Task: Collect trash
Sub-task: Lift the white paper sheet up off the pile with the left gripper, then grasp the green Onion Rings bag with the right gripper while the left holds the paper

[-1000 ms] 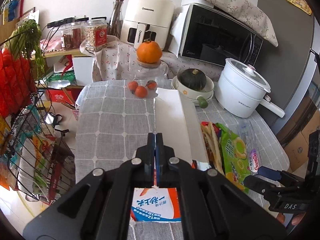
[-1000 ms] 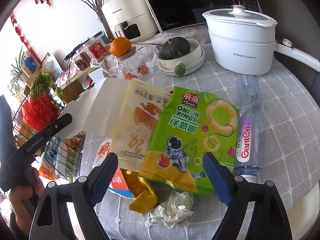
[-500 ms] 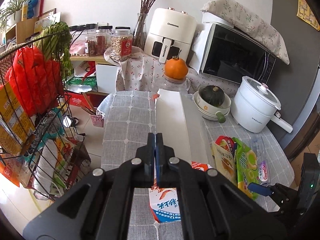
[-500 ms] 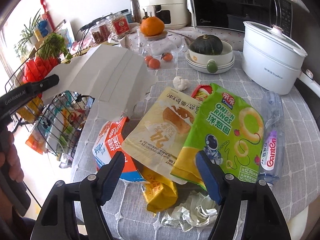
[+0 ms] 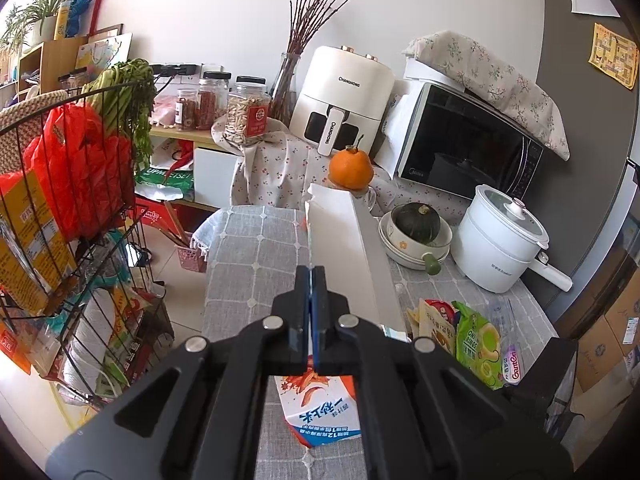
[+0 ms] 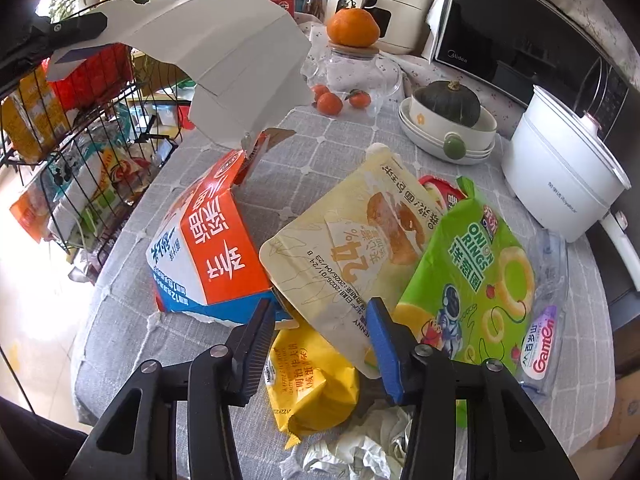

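Observation:
My left gripper (image 5: 312, 276) is shut on the long white flap (image 5: 340, 248) of a torn orange and blue carton (image 6: 212, 240), holding the flap (image 6: 224, 52) up over the table's left side. Beside the carton lie a pale yellow snack pouch (image 6: 360, 240), a green onion rings bag (image 6: 472, 272), a yellow wrapper (image 6: 316, 384), crumpled tissue (image 6: 360, 448) and a flattened plastic bottle (image 6: 548, 300). My right gripper (image 6: 320, 320) hangs low over the pouch's near corner. Its jaws are closing, with that corner and the yellow wrapper between them, and the pads are not pressing.
A white electric pot (image 6: 560, 160), a bowl with a dark squash (image 6: 448, 120), small tangerines (image 6: 330, 102) and an orange on a glass jar (image 6: 352, 28) stand at the back. A stocked wire rack (image 6: 80, 120) is close to the table's left edge.
My left gripper has risen and pulled the white flap up, tenting the carton. My right gripper has rolled, sunk toward the pile's near edge and narrowed its jaws.

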Tool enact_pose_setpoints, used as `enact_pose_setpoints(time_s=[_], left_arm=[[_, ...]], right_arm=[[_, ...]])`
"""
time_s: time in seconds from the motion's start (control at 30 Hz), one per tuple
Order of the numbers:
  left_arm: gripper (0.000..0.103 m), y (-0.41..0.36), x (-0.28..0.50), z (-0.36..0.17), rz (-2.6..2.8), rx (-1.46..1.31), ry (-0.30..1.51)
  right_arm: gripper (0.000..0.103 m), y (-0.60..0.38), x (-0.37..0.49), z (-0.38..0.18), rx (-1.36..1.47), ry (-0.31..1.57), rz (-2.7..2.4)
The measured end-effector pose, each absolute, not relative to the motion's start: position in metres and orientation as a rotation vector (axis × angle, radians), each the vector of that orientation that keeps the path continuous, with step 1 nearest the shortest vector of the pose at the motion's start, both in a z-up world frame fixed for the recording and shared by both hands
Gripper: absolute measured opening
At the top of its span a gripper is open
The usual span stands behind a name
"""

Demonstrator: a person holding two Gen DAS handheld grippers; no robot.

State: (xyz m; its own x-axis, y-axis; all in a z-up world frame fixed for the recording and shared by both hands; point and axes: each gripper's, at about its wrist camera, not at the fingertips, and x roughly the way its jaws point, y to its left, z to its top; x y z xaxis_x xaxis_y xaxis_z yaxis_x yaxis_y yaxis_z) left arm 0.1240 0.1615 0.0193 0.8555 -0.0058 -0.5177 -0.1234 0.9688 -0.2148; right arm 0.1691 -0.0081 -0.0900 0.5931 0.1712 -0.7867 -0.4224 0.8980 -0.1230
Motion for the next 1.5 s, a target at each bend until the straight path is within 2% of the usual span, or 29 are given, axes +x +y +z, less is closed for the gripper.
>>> enact_pose_setpoints(time_s=[0.2, 0.23, 0.27, 0.43, 0.63, 0.73, 0.8, 0.87, 0.9, 1.13, 1.5], left_arm=[[0.001, 0.164, 0.117, 0.024, 0.05, -0.263, 0.503], [0.001, 0.164, 0.117, 0.025, 0.047, -0.267, 0.497], [0.001, 0.164, 0.116, 0.026, 0.045, -0.271, 0.493], [0.001, 0.163, 0.114, 0.029, 0.024, -0.282, 0.474], [0.001, 0.163, 0.113, 0.032, -0.02, -0.342, 0.447], [0.001, 0.162, 0.109, 0.038, -0.056, -0.372, 0.416], [0.001, 0.158, 0.107, 0.042, -0.067, -0.358, 0.403], [0.001, 0.151, 0.109, 0.042, -0.068, -0.326, 0.41], [0.001, 0.149, 0.111, 0.041, -0.063, -0.31, 0.423], [0.001, 0.138, 0.119, 0.024, -0.053, -0.244, 0.524], [0.001, 0.128, 0.12, 0.009, -0.076, -0.181, 0.596]], right_arm=[[0.021, -0.009, 0.176, -0.083, -0.273, 0.821, 0.364], [0.011, -0.011, 0.178, -0.081, -0.249, 0.816, 0.367], [0.008, -0.015, 0.178, -0.077, -0.218, 0.807, 0.372], [0.002, -0.04, 0.173, -0.042, -0.025, 0.733, 0.447], [0.001, -0.069, 0.164, -0.008, 0.106, 0.653, 0.492], [0.006, -0.08, 0.166, -0.005, 0.112, 0.676, 0.451], [0.021, -0.089, 0.169, -0.01, 0.101, 0.706, 0.368], [0.05, -0.096, 0.172, -0.02, 0.057, 0.744, 0.276], [0.054, -0.097, 0.172, -0.027, 0.032, 0.768, 0.249], [0.061, -0.08, 0.156, -0.074, -0.204, 0.891, 0.203], [0.062, -0.065, 0.17, -0.117, -0.381, 0.922, 0.148]])
